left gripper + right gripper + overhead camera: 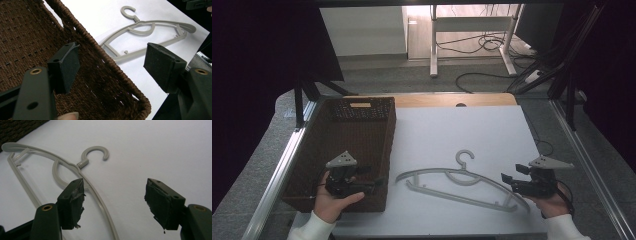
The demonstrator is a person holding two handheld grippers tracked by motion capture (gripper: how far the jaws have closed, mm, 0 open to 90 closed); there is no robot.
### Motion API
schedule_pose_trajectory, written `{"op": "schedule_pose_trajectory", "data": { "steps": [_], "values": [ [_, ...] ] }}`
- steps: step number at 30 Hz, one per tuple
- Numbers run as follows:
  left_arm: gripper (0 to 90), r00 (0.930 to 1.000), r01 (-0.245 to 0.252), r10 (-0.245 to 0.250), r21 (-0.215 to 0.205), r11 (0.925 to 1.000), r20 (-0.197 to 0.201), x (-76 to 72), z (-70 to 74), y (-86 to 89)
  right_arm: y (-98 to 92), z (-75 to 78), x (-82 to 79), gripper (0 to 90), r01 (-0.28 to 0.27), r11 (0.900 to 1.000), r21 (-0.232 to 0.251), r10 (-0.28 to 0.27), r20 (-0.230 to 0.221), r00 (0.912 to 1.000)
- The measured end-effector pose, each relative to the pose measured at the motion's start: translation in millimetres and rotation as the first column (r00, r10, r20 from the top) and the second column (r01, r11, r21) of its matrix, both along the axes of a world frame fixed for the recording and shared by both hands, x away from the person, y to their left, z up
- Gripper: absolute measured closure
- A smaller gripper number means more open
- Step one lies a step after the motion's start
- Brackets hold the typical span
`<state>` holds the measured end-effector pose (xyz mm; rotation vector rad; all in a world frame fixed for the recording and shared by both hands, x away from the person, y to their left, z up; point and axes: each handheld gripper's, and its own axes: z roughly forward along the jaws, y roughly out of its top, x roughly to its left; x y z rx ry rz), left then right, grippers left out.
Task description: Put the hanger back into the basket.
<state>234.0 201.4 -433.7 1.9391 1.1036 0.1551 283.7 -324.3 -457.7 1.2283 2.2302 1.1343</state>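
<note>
White table (472, 130): hanger (462, 182) just left of right tool (508, 181).

My high view looks forward and down over the whole worktop (472, 130) from the near side. My left camera sits close above the basket (105, 60) rim, facing right toward the hanger (150, 32). My right camera sits low and close over the hanger (82, 170), facing left. All three share it.
</note>
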Motion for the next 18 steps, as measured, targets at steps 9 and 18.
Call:
{"op": "schedule_pose_trajectory", "data": {
  "steps": [9,18],
  "values": [
    [28.0,1.0000,0.004,-0.004,-0.002,1.0000,-0.005,1.7,-0.3,0.0,1.0,-3.1,0.7,32.8,-0.005,1.000,-0.003,0.005,-0.023,0.9997],
    [28.0,1.0000,0.007,-0.007,-0.007,0.9999,-0.001,-0.2,1.6,0.0,4.8,-3.5,1.0,32.1,-0.027,1.000,-0.011,0.027,-0.049,0.9985]
  ]
}}
